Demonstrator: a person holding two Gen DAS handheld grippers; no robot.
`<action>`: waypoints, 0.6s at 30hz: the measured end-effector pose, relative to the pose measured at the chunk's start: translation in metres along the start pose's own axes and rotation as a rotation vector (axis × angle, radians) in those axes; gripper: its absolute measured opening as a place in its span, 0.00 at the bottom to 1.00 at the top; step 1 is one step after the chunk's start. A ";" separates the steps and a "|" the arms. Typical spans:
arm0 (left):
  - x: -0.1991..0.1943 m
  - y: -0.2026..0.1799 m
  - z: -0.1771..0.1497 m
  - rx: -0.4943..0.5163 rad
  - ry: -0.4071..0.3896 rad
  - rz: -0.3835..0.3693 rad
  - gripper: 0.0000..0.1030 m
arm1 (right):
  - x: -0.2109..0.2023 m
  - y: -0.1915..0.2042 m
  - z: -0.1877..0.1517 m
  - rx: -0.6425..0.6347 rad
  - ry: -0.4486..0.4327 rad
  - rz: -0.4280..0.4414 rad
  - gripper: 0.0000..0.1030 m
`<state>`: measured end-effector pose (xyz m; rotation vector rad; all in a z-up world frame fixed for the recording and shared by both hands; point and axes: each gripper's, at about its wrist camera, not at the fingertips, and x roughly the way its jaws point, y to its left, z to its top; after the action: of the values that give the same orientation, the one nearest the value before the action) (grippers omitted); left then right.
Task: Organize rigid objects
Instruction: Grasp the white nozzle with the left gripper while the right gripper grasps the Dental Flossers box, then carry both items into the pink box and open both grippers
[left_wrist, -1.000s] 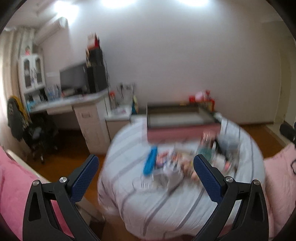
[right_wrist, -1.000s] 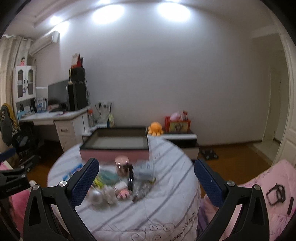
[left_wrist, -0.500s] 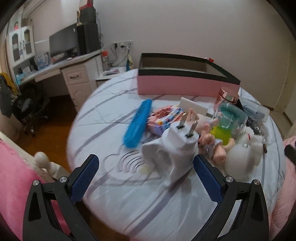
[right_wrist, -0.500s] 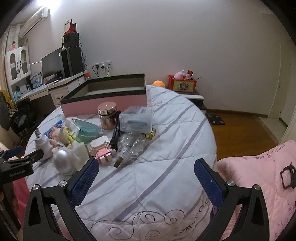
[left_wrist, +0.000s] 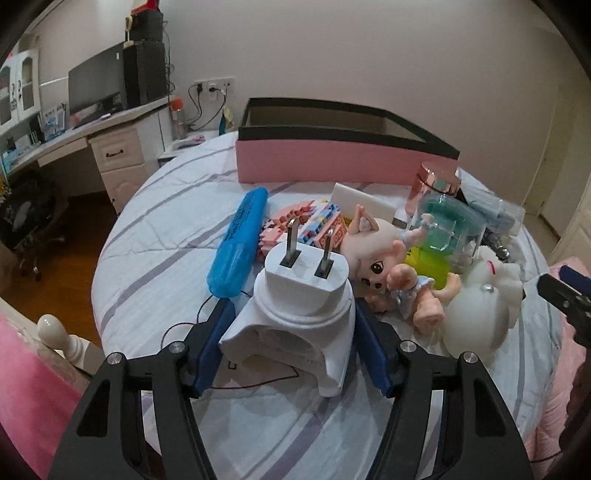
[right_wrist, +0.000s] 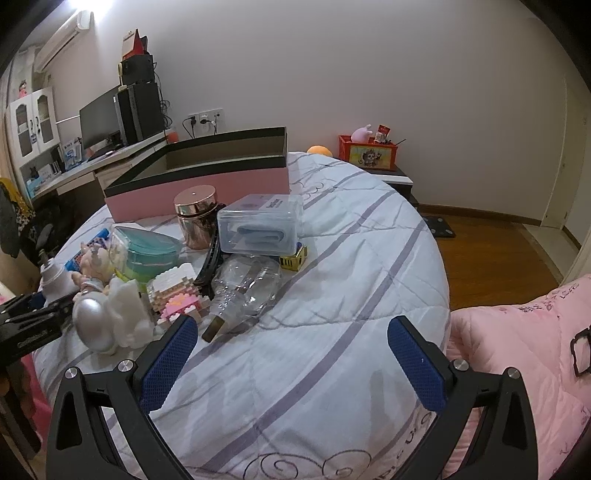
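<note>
Plastic, light and stiff by its look, the white plug adapter stands left of the pink box, prongs up; the left gripper is closing on its smooth base, pads about touching, the doll crowding it. Rightward, the right gripper gapes, grasping nothing, above bare striped quilt.

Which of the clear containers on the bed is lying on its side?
The clear glass bottle, beside the pink brick block. The lidded clear box and the rose-gold-capped jar stand upright.
</note>
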<state>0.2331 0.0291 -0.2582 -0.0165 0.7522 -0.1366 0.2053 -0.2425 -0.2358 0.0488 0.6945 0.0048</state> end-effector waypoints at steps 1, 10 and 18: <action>-0.002 0.002 0.000 -0.008 0.001 0.003 0.64 | 0.002 -0.001 0.001 0.000 0.000 0.000 1.00; -0.027 -0.002 0.007 0.021 -0.053 0.031 0.63 | 0.022 -0.009 0.031 0.036 -0.018 0.009 1.00; -0.020 -0.007 0.027 0.043 -0.068 0.007 0.56 | 0.071 -0.001 0.066 0.082 0.032 0.084 1.00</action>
<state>0.2362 0.0236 -0.2244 0.0219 0.6815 -0.1450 0.3019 -0.2445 -0.2305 0.1565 0.7236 0.0575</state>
